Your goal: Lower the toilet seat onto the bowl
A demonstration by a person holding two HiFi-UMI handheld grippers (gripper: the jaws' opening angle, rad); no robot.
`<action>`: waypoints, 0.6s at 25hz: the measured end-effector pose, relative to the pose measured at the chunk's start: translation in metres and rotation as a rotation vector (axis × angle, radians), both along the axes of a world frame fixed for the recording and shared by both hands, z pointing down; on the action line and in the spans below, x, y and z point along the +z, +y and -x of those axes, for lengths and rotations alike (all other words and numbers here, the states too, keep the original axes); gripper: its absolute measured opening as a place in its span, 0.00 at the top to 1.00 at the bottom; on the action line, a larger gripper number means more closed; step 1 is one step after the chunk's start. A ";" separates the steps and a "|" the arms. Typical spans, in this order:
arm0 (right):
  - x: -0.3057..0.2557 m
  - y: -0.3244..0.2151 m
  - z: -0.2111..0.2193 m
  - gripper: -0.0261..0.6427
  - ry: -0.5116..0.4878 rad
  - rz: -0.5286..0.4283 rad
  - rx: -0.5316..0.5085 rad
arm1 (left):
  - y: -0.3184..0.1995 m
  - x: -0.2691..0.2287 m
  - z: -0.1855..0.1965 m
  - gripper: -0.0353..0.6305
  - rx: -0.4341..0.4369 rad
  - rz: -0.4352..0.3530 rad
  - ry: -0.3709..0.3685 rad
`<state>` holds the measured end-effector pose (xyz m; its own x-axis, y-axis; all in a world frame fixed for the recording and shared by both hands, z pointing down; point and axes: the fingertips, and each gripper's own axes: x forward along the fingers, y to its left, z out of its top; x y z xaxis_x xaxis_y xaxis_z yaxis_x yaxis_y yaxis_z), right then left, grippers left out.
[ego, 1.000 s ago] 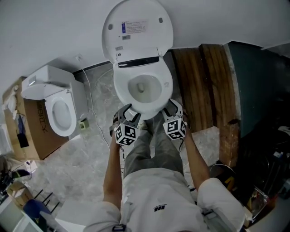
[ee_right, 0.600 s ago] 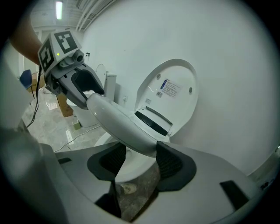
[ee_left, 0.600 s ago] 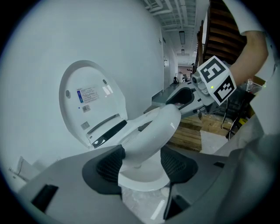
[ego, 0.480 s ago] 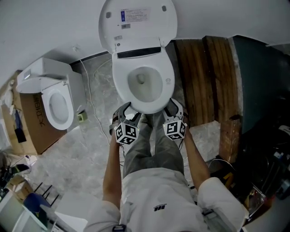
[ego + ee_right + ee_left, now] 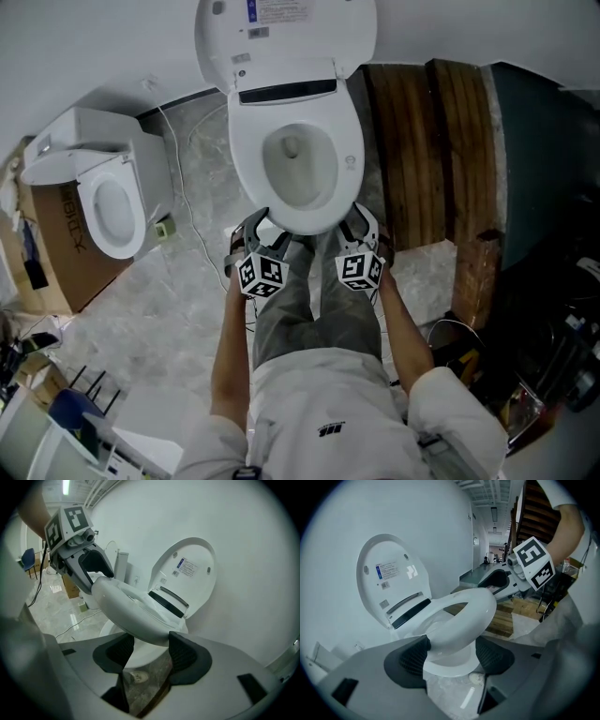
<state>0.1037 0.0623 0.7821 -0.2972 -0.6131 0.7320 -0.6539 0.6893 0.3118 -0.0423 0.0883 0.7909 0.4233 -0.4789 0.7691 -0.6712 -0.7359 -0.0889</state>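
White plastic fills both gripper views: the toilet seat (image 5: pixel 464 616) lies low over the bowl (image 5: pixel 452 663), hinged at the bowl's back, and its front edge looks a little clear of the bowl's rim, though I cannot tell whether they touch. The lid (image 5: pixel 281 33) stands upright behind the bowl, against the wall.

At the bowl's front left, the left tool (image 5: pixel 451 657) has the seat's rim between its jaws. They have just been opening: one pad (image 5: pixel 410 660) lies against the seat, and the other stands apart from it, so this tool no longer clamps.

At the bowl's front right, the right tool (image 5: pixel 150 652) also has the rim between its jaws. They too have just been opening, yet both pads sit against the seat, so it grips the rim.

In the head view a second toilet (image 5: pixel 108 202) and a cardboard box (image 5: pixel 52 244) stand left of the bowl, wooden boards (image 5: pixel 427 150) lie to the bowl's right, and the person's legs are just in front of the bowl on the marbled floor (image 5: pixel 169 300).
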 end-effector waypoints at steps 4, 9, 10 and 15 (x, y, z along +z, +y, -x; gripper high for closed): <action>0.016 0.006 -0.003 0.61 0.012 0.006 -0.002 | 0.006 0.015 -0.003 0.44 0.011 0.006 -0.022; 0.034 0.012 -0.004 0.59 0.023 0.014 -0.017 | 0.013 0.034 -0.002 0.43 0.021 0.010 -0.052; 0.037 0.013 -0.004 0.59 0.023 0.016 -0.020 | 0.014 0.037 -0.003 0.42 0.022 0.011 -0.058; 0.055 0.020 -0.007 0.58 0.029 0.020 -0.038 | 0.021 0.055 -0.005 0.42 0.028 0.008 -0.085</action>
